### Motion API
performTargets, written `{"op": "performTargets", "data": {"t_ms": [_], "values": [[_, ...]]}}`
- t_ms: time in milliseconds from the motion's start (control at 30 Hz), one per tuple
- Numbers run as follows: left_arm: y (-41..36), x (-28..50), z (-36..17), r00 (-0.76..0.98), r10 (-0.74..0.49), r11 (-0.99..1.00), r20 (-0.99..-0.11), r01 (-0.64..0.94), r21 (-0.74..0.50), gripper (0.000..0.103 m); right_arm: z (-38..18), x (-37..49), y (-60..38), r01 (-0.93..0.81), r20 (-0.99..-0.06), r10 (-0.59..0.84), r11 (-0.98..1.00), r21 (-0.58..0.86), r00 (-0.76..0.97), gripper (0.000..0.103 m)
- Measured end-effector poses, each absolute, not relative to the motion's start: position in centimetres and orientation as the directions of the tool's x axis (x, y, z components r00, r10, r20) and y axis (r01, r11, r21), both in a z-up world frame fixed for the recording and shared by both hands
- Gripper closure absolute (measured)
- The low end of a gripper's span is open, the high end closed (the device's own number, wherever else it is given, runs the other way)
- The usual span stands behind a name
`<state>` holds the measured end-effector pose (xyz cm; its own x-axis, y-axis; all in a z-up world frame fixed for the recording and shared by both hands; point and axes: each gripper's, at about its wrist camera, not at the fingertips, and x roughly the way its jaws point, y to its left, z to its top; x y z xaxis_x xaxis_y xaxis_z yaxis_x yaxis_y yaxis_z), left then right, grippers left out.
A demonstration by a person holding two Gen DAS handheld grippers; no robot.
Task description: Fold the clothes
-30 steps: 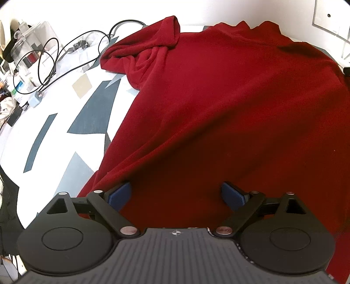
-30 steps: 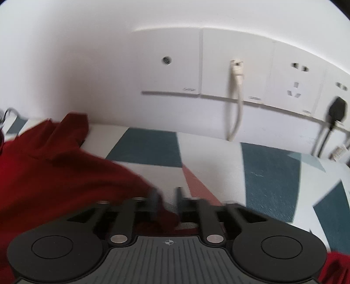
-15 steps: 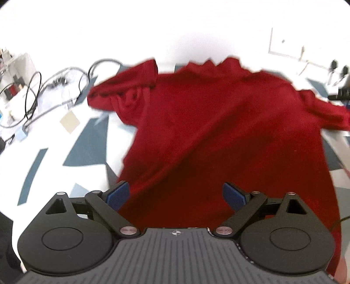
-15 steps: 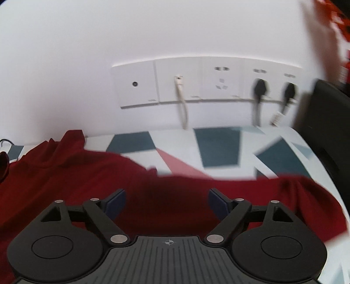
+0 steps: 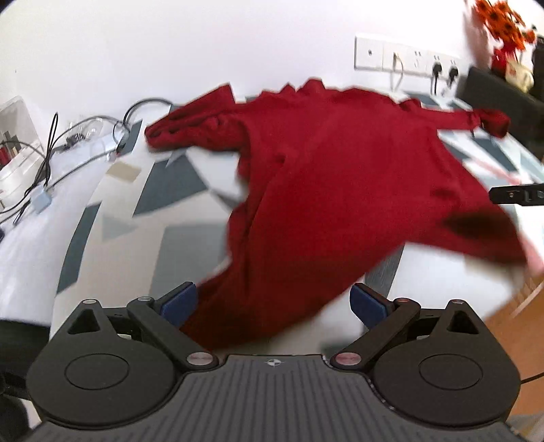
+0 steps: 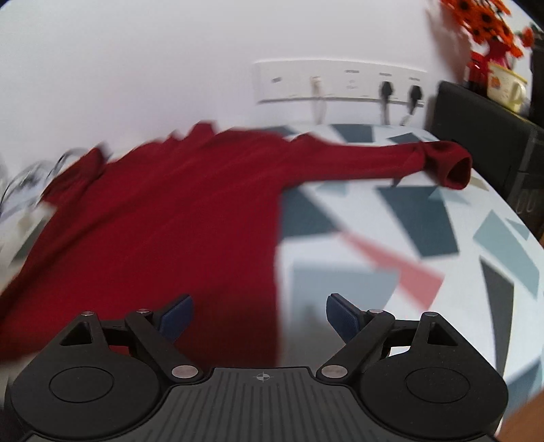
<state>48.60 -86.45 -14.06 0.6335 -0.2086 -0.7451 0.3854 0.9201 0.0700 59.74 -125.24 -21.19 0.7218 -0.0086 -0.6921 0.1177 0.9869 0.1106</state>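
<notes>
A dark red long-sleeved top (image 5: 333,190) lies spread on a table with a white cloth patterned in grey-blue and pink shapes (image 5: 170,190). It also shows in the right wrist view (image 6: 170,217), with one sleeve stretched right to its cuff (image 6: 448,166). My left gripper (image 5: 273,304) is open and empty above the garment's near hem. My right gripper (image 6: 260,314) is open and empty over the garment's right edge. Both views are motion-blurred.
Black cables (image 5: 54,149) and a clear box (image 5: 13,136) lie at the table's left. A wall socket strip with plugs (image 6: 340,81) is behind. A black box (image 6: 482,125) and orange flowers (image 6: 482,20) stand at the right. The table's right edge (image 5: 510,292) drops to a wooden floor.
The right gripper opened, let go of the red fabric and pulled back. The left gripper also drew back and up, so more of the garment and table shows.
</notes>
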Motion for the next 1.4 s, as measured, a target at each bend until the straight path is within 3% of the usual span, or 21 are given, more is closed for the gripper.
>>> {"op": "performTargets", "data": {"t_ms": [200,300,400,733,767,800,833,867,900,967,1000,1167,1233,1267,1300,1333,1400], "values": [[-84.6,48.1,-15.4,0.652,-0.153,0.908,-0.743,0.390,0.155,0.005,-21.7,56.7,-119.2,-0.015,-0.677,0.031,0.999,0.030,0.735,0.026],[-84.3,48.1,-15.7,0.658,-0.144,0.908,-0.739,0.385,0.166,0.005,-22.3,57.6,-118.1,0.014,-0.695,0.008,1.000,0.027,0.719,0.029],[-84.2,48.1,-16.0,0.652,-0.146,0.908,-0.744,0.387,0.160,0.005,-23.2,58.9,-118.4,0.068,-0.725,-0.009,0.996,0.051,0.688,0.039],[-85.8,49.1,-16.8,0.640,-0.189,0.875,-0.745,0.454,0.169,0.005,-23.8,58.3,-119.0,0.026,-0.742,0.000,0.999,0.024,0.670,0.038],[-85.8,49.4,-16.7,0.624,-0.204,0.877,-0.755,0.459,0.142,0.010,-23.7,58.2,-119.4,0.035,-0.745,0.002,0.999,0.034,0.667,0.038],[-85.7,49.7,-16.5,0.605,-0.223,0.880,-0.764,0.462,0.108,0.030,-23.6,58.2,-119.7,0.041,-0.748,0.004,0.998,0.042,0.664,0.039],[-85.5,50.1,-16.3,0.586,-0.243,0.883,-0.773,0.464,0.074,0.044,-23.5,58.2,-119.9,0.038,-0.751,0.007,0.998,0.043,0.660,0.044],[-85.4,50.4,-16.1,0.567,-0.263,0.884,-0.780,0.465,0.040,0.068,-23.5,58.1,-119.9,0.025,-0.752,0.009,0.999,0.035,0.659,0.053],[-85.3,50.7,-15.8,0.549,-0.278,0.884,-0.788,0.467,0.013,0.085,-23.4,57.9,-120.0,0.010,-0.749,0.014,1.000,0.028,0.663,0.058],[-85.0,50.9,-15.2,0.506,-0.316,0.882,-0.803,0.469,-0.051,0.088,-23.3,57.7,-120.5,0.014,-0.744,0.025,0.999,0.046,0.668,0.097],[-84.5,51.0,-14.7,0.480,-0.350,0.878,-0.804,0.467,-0.103,0.089,-23.1,57.6,-121.0,0.035,-0.746,0.029,0.997,0.070,0.666,0.097],[-81.6,51.1,-12.1,0.376,-0.506,0.839,-0.777,0.424,-0.341,0.089,-21.3,55.7,-124.0,0.178,-0.708,-0.010,0.970,0.163,0.706,0.098],[-80.8,51.4,-11.5,0.390,-0.501,0.847,-0.772,0.403,-0.346,0.085,-20.2,54.4,-125.2,0.252,-0.681,-0.063,0.950,0.182,0.729,0.098],[-80.7,51.5,-11.4,0.419,-0.468,0.867,-0.778,0.391,-0.310,0.072,-19.9,53.9,-125.8,0.283,-0.672,-0.080,0.939,0.197,0.736,0.098],[-81.0,51.5,-11.5,0.467,-0.403,0.896,-0.787,0.376,-0.236,0.041,-19.7,53.5,-126.3,0.311,-0.667,-0.096,0.927,0.211,0.739,0.098],[-81.3,51.5,-11.8,0.515,-0.336,0.919,-0.788,0.362,-0.155,0.027,-19.7,53.3,-126.7,0.331,-0.668,-0.107,0.918,0.218,0.736,0.098],[-82.3,51.0,-12.4,0.576,-0.267,0.926,-0.773,0.374,-0.041,0.022,-20.3,53.6,-126.9,0.342,-0.687,-0.114,0.917,0.205,0.718,0.097]]}}
